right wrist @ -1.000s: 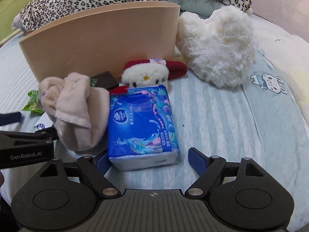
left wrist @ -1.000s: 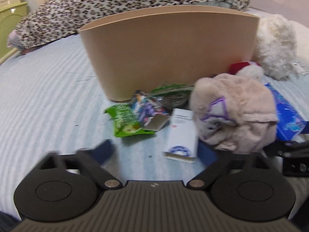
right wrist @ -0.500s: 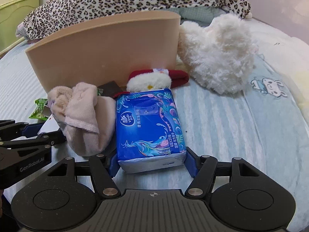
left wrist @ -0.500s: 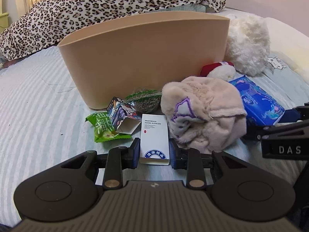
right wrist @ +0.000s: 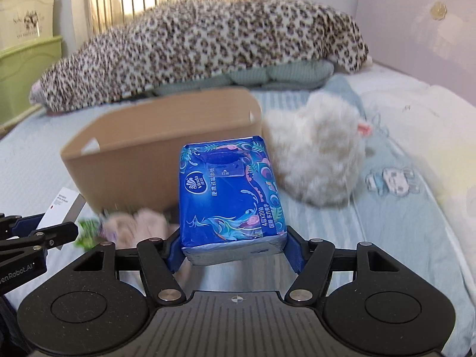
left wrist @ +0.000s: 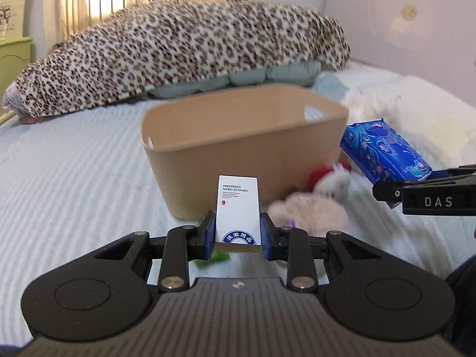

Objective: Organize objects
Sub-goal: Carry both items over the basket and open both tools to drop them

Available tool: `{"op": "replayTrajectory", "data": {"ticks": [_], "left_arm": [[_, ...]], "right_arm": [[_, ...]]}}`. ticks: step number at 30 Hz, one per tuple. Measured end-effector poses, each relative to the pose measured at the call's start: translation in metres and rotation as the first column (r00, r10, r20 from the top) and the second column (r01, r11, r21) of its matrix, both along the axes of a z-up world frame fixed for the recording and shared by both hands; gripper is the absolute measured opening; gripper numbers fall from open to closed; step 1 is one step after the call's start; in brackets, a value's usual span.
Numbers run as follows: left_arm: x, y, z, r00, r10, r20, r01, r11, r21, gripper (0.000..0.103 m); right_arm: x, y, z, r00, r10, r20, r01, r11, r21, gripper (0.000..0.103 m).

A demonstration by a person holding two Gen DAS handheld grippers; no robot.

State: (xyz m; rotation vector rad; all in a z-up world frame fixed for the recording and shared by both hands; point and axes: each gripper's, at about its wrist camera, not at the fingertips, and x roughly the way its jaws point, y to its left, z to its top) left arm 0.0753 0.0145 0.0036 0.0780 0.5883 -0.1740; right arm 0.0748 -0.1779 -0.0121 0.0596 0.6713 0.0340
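My left gripper is shut on a white hotel-supplies box and holds it upright above the bed, in front of the tan bin. My right gripper is shut on a blue tissue pack and holds it raised in front of the same bin. The tissue pack also shows at the right of the left wrist view, and the white box at the left of the right wrist view. A pink cloth bundle and a red-and-white plush lie on the bed below.
A fluffy white plush lies right of the bin. A green snack packet lies on the striped sheet. A leopard-print blanket is heaped behind the bin, with a headboard at the far right.
Both grippers closed on their items, then lifted them off the bed: the left with the white box, the right with the tissue pack. The bin's open top is now in sight.
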Motion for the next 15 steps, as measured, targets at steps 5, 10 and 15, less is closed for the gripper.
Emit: {"op": "replayTrajectory", "data": {"ticks": [5, 10, 15], "left_arm": [[0.024, 0.012, 0.027, 0.996, 0.046, 0.078, -0.046, 0.999, -0.003, 0.032], [0.059, 0.021, 0.048, 0.989, 0.077, 0.130, -0.078, 0.997, 0.004, 0.032], [0.104, 0.022, 0.048, 0.990, 0.093, 0.102, -0.094, 0.996, 0.002, 0.032]], "right_arm": [[0.017, 0.005, 0.022, 0.998, 0.008, 0.060, -0.009, 1.000, 0.019, 0.063], [0.042, 0.015, 0.038, 0.994, 0.028, 0.110, -0.031, 0.999, 0.024, 0.063], [0.069, 0.027, 0.047, 0.990, 0.050, 0.130, -0.053, 0.998, 0.020, 0.063]]}}
